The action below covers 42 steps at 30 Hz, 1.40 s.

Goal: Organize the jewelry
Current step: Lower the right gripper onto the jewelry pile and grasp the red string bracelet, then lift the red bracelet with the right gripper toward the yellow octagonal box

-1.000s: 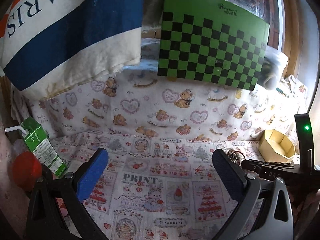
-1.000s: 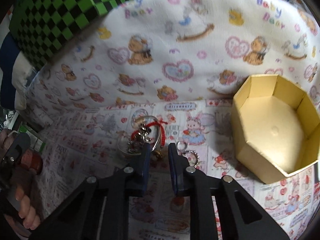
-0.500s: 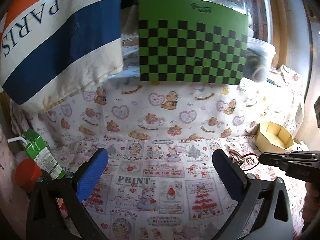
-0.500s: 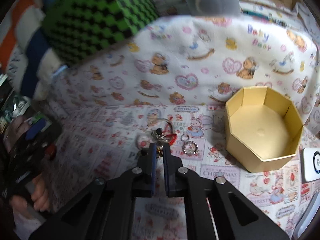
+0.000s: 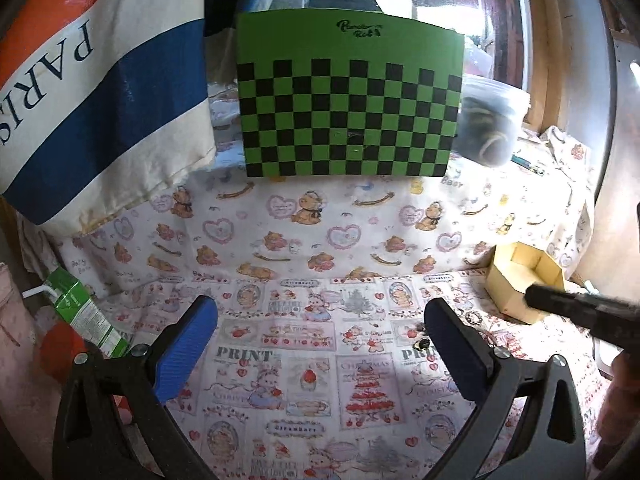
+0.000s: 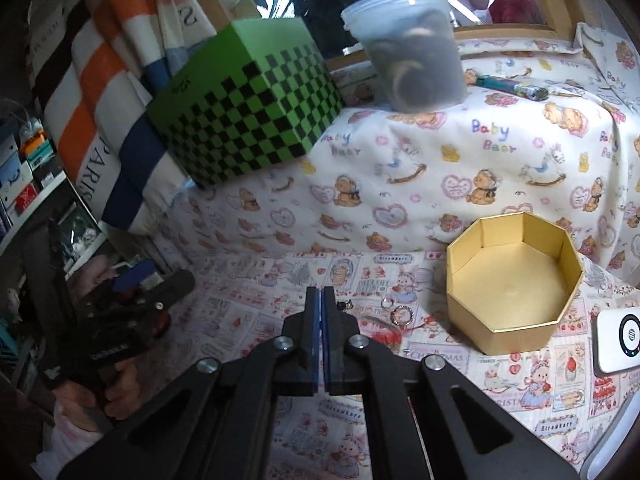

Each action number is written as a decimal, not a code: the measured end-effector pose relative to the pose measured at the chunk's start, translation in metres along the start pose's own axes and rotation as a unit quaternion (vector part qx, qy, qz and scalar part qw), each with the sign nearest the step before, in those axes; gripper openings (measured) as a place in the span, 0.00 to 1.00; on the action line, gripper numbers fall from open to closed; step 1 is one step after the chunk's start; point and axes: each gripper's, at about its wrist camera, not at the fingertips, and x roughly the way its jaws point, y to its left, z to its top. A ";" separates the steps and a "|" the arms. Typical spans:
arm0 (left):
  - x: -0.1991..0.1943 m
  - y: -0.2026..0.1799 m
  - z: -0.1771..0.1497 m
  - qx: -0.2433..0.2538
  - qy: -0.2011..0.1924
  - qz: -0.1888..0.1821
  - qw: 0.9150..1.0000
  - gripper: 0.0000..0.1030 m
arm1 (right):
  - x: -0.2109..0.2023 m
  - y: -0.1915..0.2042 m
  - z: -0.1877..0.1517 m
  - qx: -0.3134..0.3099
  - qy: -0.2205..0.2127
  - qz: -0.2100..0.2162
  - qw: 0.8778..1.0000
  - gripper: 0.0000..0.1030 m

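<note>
Beside one box [image 6: 516, 280], perhaps two rings [image 6: 401, 314].

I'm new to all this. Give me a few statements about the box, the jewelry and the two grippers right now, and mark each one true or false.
1. The yellow octagonal box already holds some jewelry. False: its floor is bare.
2. The jewelry lies on the printed cloth, to the left of the box in the right wrist view. True.
3. The left gripper has its jaws spread wide with nothing between them. True.
4. The right gripper is open wide. False: its jaws are pressed together.
5. The green checkered box sits on the raised ledge behind the work area. True.
6. The clear plastic tub stands inside the yellow box. False: it is up on the ledge, beside the checkered box.
</note>
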 end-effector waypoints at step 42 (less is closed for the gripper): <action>0.080 -0.102 -0.004 0.020 0.188 -0.182 0.965 0.24 | -0.044 -0.044 -0.008 0.044 -0.098 -0.130 0.986 0.04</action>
